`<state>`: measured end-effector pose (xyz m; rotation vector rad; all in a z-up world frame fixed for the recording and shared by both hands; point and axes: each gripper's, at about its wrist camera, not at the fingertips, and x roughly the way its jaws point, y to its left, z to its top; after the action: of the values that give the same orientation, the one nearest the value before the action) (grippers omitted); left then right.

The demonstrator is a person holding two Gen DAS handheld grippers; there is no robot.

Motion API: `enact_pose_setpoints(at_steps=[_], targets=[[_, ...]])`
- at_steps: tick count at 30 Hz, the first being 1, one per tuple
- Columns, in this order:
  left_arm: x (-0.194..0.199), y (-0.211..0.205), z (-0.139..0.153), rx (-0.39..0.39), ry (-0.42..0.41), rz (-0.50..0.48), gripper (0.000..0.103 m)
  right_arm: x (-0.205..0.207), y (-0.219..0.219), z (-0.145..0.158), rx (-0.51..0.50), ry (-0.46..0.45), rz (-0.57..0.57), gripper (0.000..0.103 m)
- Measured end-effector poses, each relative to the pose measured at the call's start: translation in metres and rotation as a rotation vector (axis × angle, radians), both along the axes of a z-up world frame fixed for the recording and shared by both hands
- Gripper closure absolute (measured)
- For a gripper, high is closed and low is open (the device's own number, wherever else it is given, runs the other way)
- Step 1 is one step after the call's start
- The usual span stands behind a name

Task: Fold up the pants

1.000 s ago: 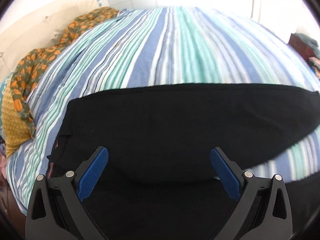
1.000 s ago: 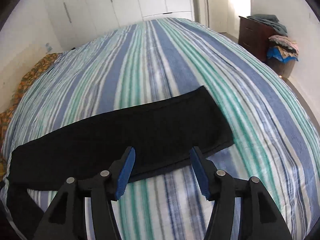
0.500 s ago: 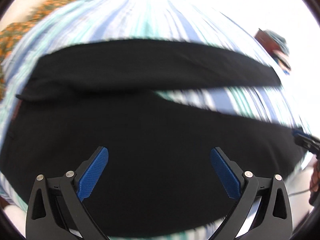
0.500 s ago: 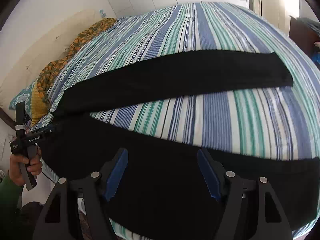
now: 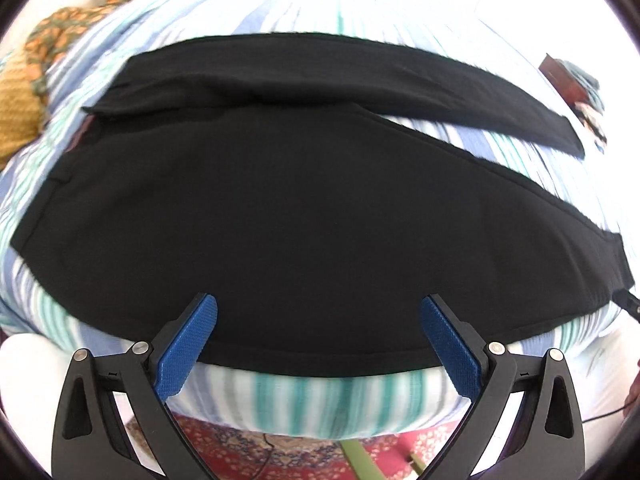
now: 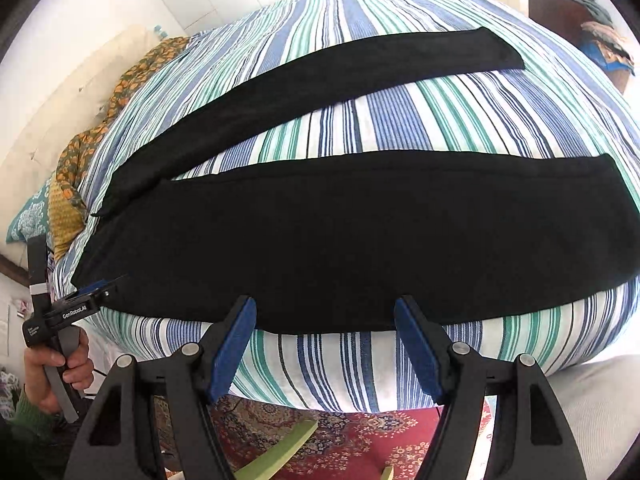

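Black pants point(image 6: 360, 240) lie flat on the striped bed, legs spread in a V, waist at the left, hems at the right. The near leg runs along the bed's front edge; the far leg point(image 6: 360, 68) angles away. They also fill the left wrist view point(image 5: 300, 208). My left gripper point(image 5: 319, 340) is open and empty, its tips just above the near edge of the pants by the waist end; it also shows in the right wrist view point(image 6: 98, 290). My right gripper point(image 6: 325, 344) is open and empty, at the near leg's front edge.
The striped bedspread point(image 6: 400, 128) covers the bed. An orange patterned cloth point(image 6: 100, 120) and pillows lie at the far left. A dark dresser with clothes point(image 6: 576, 12) stands at the right. A red patterned rug point(image 6: 340, 436) and a green bar point(image 6: 280, 456) are on the floor below.
Both grippers have pulled back toward the bed's front edge. The near pant leg now lies flat on the bed, and the floor and rug have come into view.
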<state>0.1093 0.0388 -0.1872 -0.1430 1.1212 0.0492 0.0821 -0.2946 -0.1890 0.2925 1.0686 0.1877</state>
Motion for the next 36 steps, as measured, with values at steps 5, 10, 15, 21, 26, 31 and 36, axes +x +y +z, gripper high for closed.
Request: enact_pose_setpoints(at_steps=[5, 10, 15, 21, 26, 31, 36], targets=[[0.006, 0.059, -0.003, 0.034, -0.014, 0.162, 0.001, 0.001, 0.006, 0.006, 0.024, -0.03, -0.008, 0.032], [0.009, 0.077, -0.019, 0.096, 0.026, 0.205, 0.002, 0.014, -0.005, -0.007, -0.019, -0.028, -0.038, 0.032], [-0.005, 0.068, -0.019, 0.137, 0.035, 0.188, 0.001, 0.015, -0.082, -0.019, 0.037, 0.019, -0.238, 0.032], [0.003, 0.052, 0.003, 0.107, 0.012, 0.143, 0.002, 0.0, -0.172, -0.011, 0.102, 0.037, -0.559, 0.031], [0.019, 0.012, 0.044, 0.107, -0.083, 0.032, 0.002, 0.011, -0.122, 0.017, 0.032, -0.01, -0.376, 0.031], [0.04, -0.022, 0.078, 0.093, -0.149, -0.074, 0.001, 0.041, -0.027, 0.031, 0.064, -0.028, -0.125, 0.031], [0.086, -0.011, 0.084, 0.072, -0.176, -0.044, 0.001, 0.098, 0.07, 0.053, 0.059, -0.098, 0.141, 0.031]])
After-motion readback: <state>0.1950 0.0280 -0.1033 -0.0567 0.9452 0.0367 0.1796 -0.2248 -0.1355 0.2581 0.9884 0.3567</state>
